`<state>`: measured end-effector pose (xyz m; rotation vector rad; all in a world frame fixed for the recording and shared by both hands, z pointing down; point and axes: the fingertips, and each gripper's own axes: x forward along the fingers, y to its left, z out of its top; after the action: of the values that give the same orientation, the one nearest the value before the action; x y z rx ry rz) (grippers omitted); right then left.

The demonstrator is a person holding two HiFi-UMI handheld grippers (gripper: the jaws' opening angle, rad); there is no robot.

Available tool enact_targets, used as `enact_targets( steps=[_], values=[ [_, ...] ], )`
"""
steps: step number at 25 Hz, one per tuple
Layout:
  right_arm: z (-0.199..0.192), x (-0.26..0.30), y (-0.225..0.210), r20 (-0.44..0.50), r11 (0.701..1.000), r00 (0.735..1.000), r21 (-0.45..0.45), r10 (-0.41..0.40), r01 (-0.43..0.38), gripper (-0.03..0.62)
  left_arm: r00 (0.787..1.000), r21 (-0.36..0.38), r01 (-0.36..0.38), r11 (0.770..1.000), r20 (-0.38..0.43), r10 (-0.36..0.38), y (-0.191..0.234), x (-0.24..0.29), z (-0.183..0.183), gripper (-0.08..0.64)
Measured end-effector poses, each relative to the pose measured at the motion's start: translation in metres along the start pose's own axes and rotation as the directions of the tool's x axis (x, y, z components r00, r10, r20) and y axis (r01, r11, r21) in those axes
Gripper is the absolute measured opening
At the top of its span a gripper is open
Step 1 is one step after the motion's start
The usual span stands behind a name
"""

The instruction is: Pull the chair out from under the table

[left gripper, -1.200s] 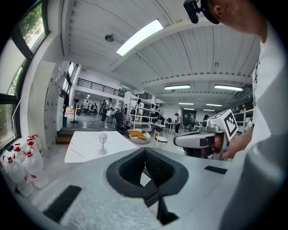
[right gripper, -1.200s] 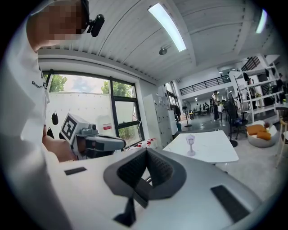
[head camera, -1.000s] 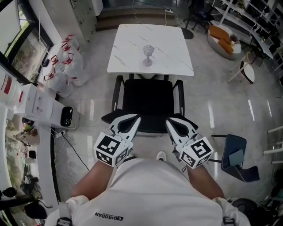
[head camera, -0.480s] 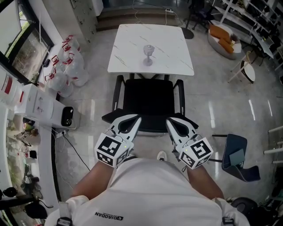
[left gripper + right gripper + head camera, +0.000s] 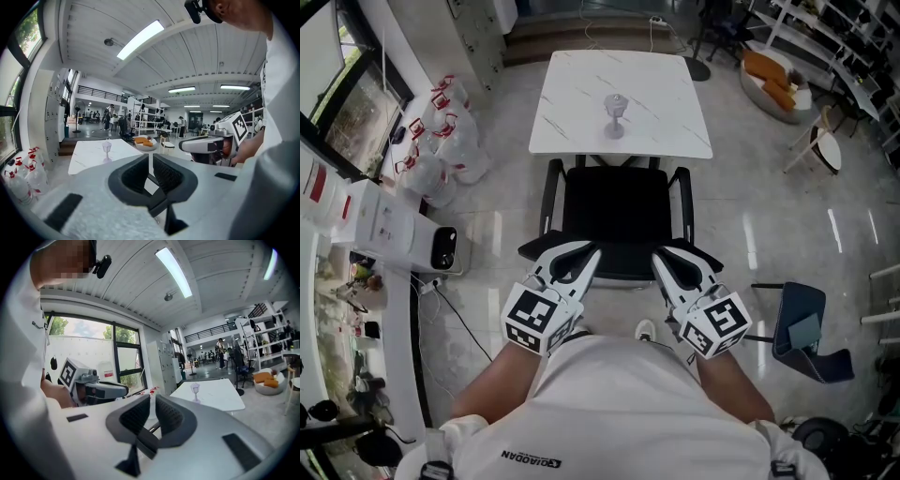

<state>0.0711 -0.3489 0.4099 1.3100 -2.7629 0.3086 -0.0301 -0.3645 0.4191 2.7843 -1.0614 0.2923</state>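
We observe the black chair [image 5: 614,211] with its front at the white counter's [image 5: 572,103] near edge, while the left claw [image 5: 587,251] and right claw [image 5: 660,255], at its backrest, have just been opening, jaws slightly parted, grasping nothing.

bright, even light from ceiling strip lights [image 5: 140,40] and windows [image 5: 352,112] left of the counter [image 5: 581,103]; pale glare streaks on the floor [image 5: 830,230] right of the counter. both gripper views bulge into black corners; the left tongs [image 5: 151,161] up close look soft
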Motion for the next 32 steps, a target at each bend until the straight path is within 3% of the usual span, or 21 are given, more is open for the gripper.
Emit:
enact_targets(
  steps=[16,25,32],
  values=[
    [-0.001,0.002,-0.005,-0.01,1.0,1.0,-0.005,-0.013,0.013,0.133,1.0,0.012,-0.016,1.0,0.005,0.016,0.005,0.001,0.001,0.115],
    [-0.004,0.002,-0.004,-0.027,1.0,1.0,-0.007,0.0,0.0,0.133,1.0,0.038,0.015,0.999,-0.011,-0.014,0.0,0.003,-0.001,0.114],
    [-0.006,0.001,0.001,-0.064,0.998,0.997,-0.047,0.038,-0.042,0.13,0.998,0.131,0.055,0.99,-0.046,-0.05,-0.005,0.001,0.0,0.106]
  ],
)
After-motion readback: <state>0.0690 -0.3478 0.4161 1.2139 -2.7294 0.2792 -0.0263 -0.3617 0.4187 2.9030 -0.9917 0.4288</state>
